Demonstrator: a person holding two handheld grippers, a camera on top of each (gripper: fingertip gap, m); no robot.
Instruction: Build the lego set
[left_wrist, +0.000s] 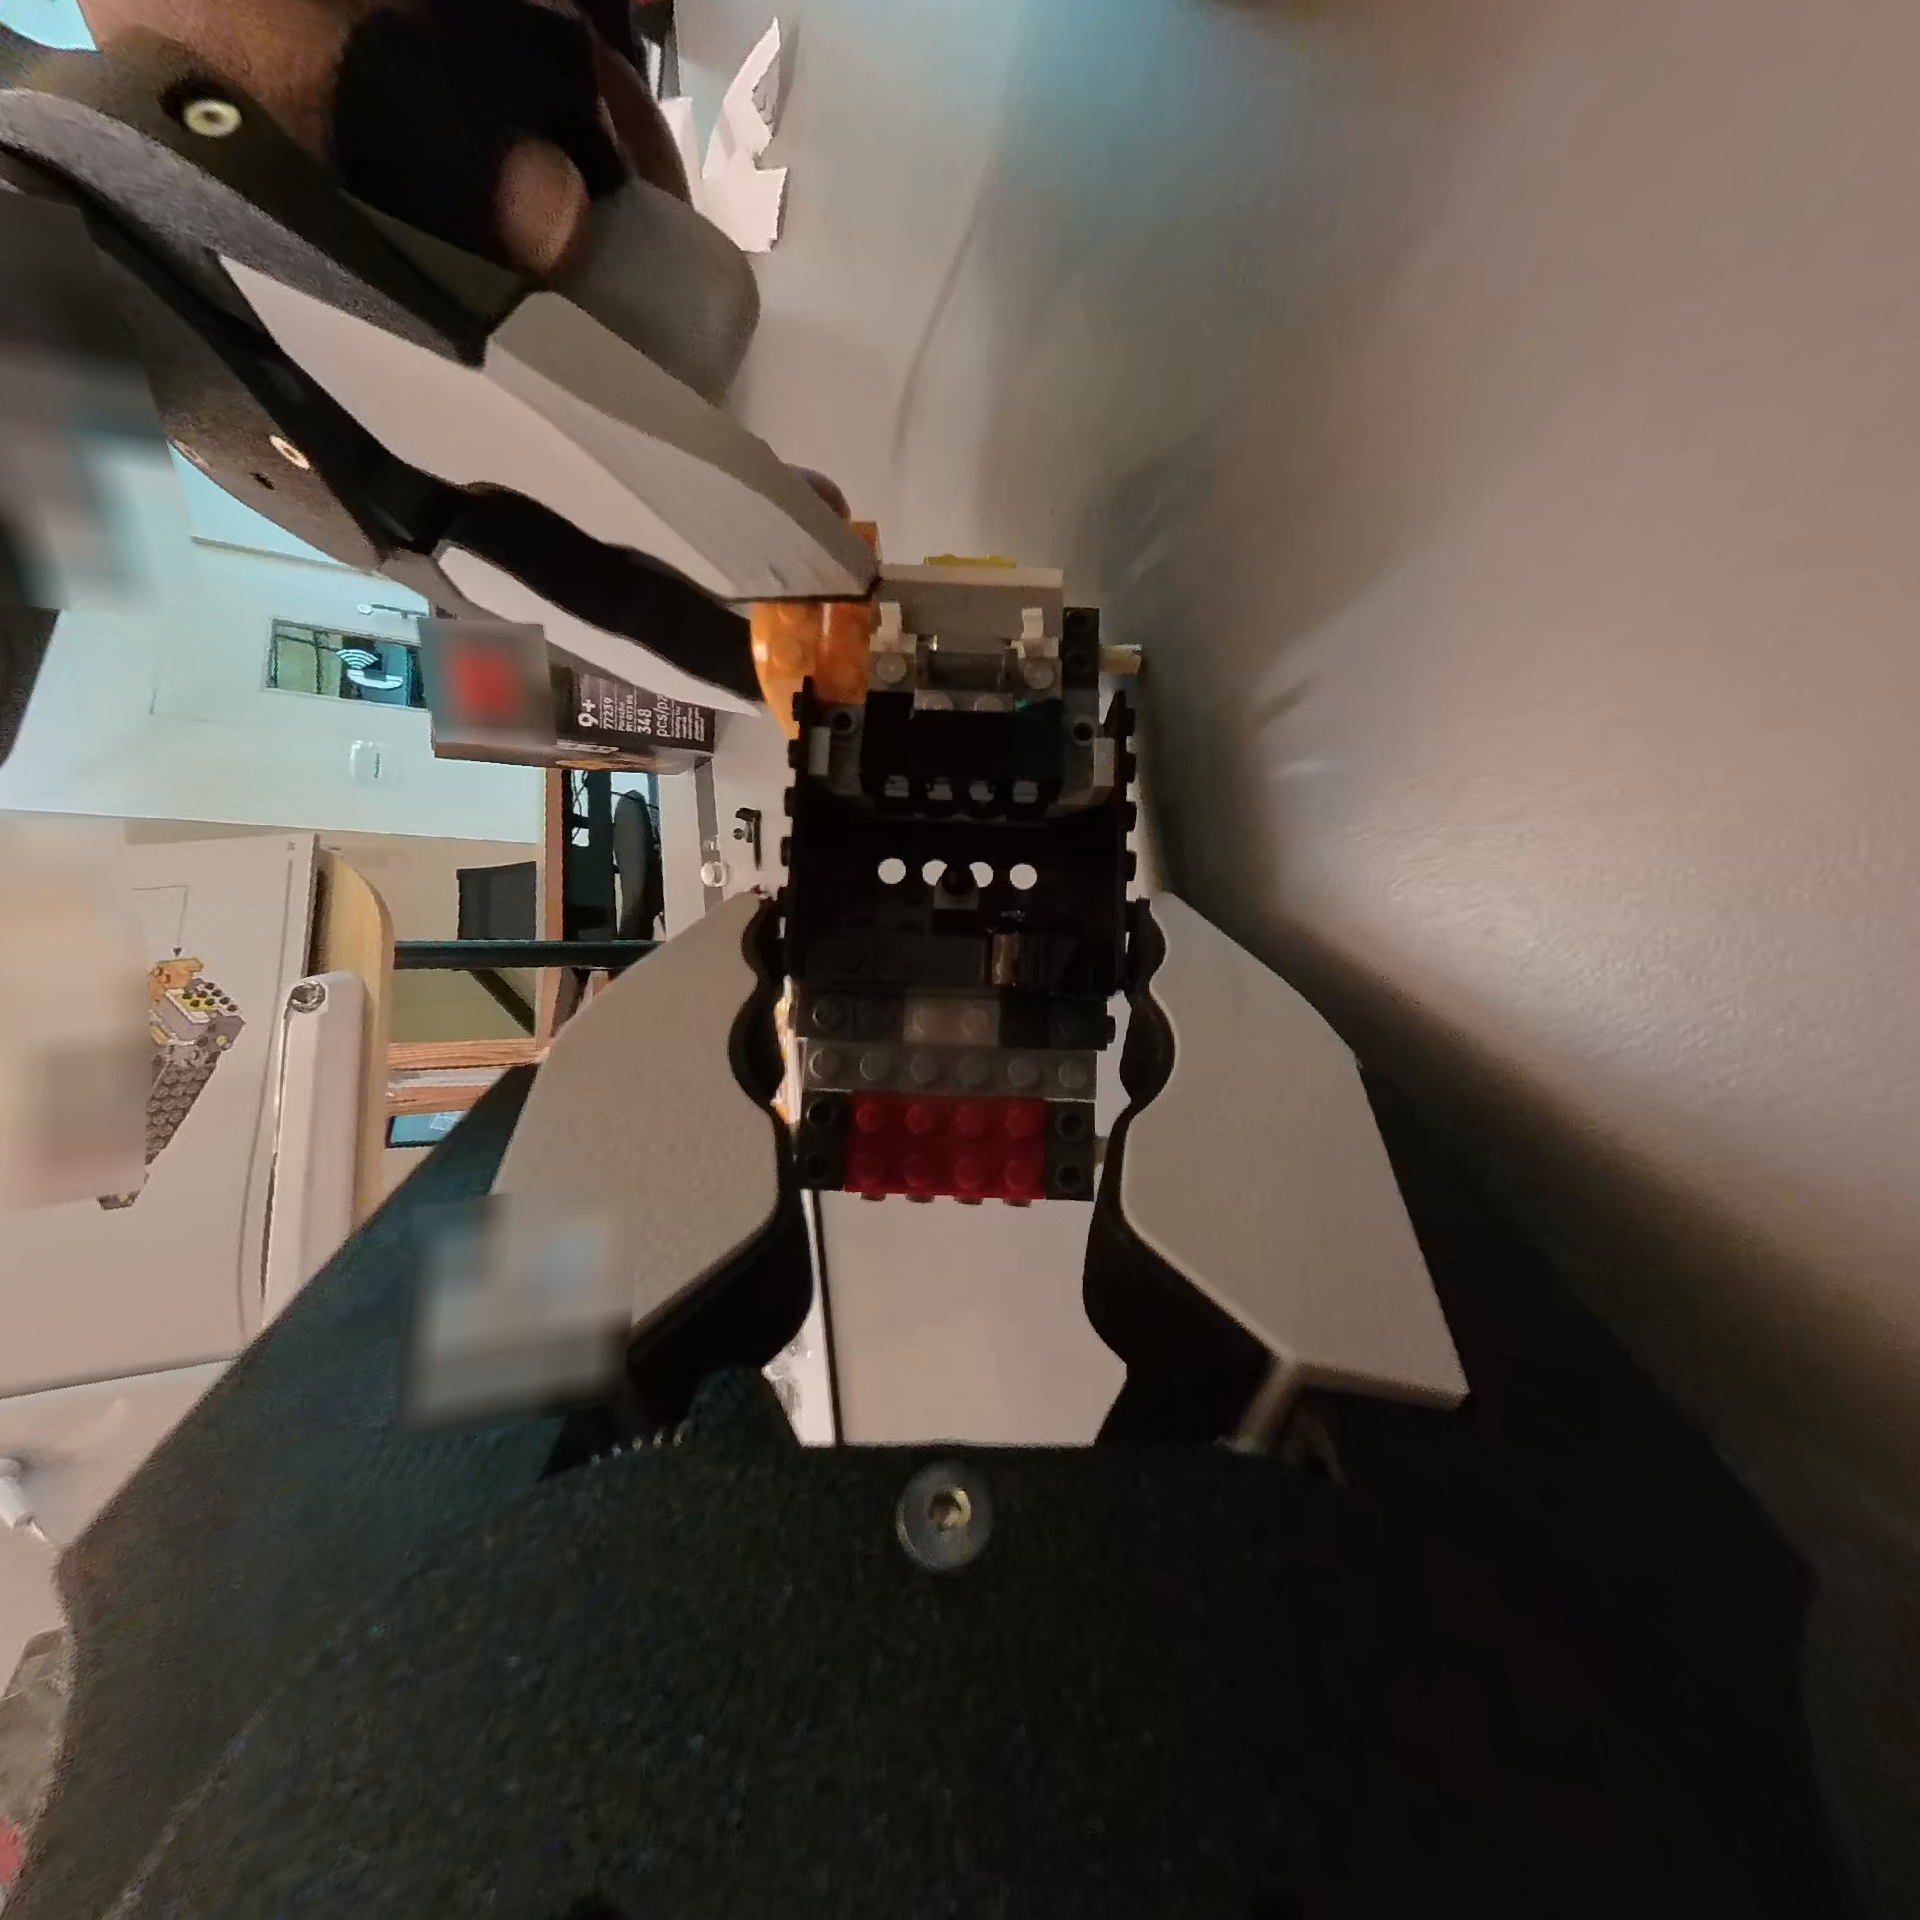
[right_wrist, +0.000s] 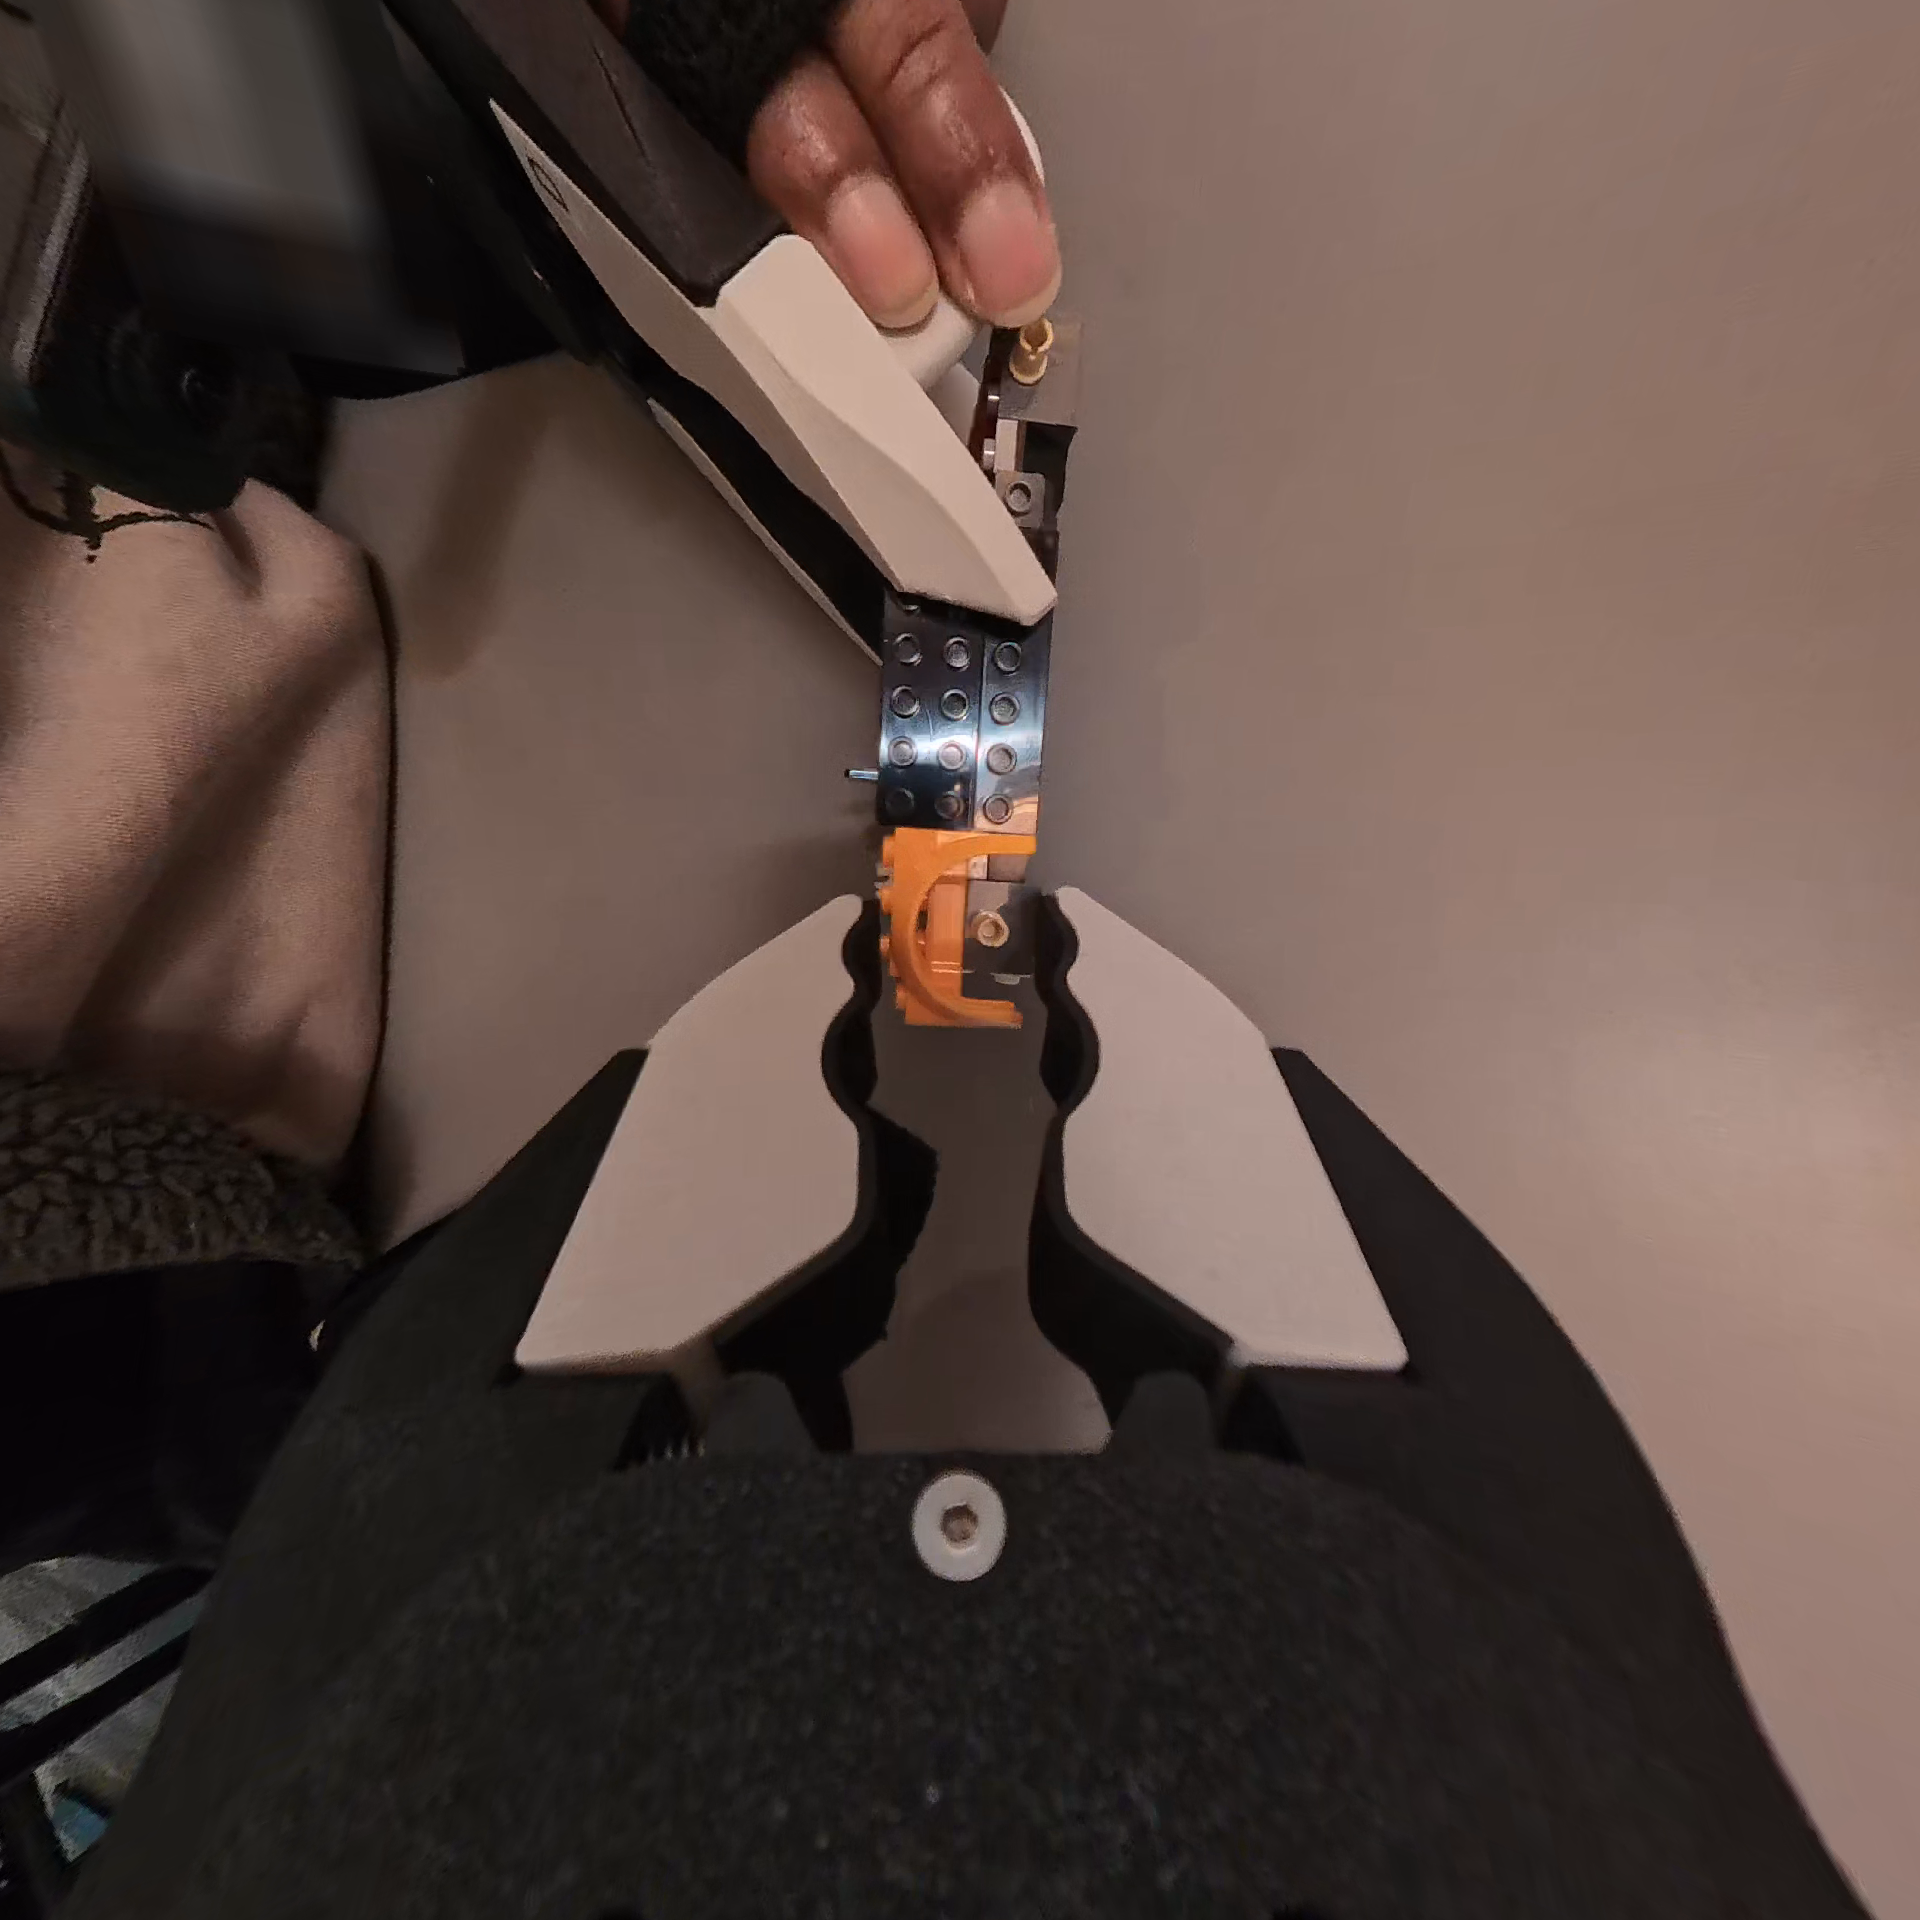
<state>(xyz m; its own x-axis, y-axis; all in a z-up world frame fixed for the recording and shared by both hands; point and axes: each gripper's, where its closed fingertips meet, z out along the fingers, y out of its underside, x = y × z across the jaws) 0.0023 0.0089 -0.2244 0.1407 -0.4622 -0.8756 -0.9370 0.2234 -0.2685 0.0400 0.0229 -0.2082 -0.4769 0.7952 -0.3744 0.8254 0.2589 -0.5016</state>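
Between my two tools, held up off the pale table, sits the half-built lego model. On the left side, my left gripper is pinching the model across its width near the red brick end, both fingertips pressed into the black side walls. Moving right along the build, the orange arch piece sits at the far end, and my right gripper straddles it — the fingertips stand just beside it on either side, but I cannot tell whether they are truly pressing or only close. The model's long axis runs straight away from the left camera, red end toward me and orange end pointing away; in the right wrist view the same axis runs away from that camera, orange end nearest. My worry is the orange piece: it looks only partly seated, so a squeeze off-centre could twist it loose or skew it. If I push along the axis, the left grip — only on the side walls — might let the model slide or split at a seam.
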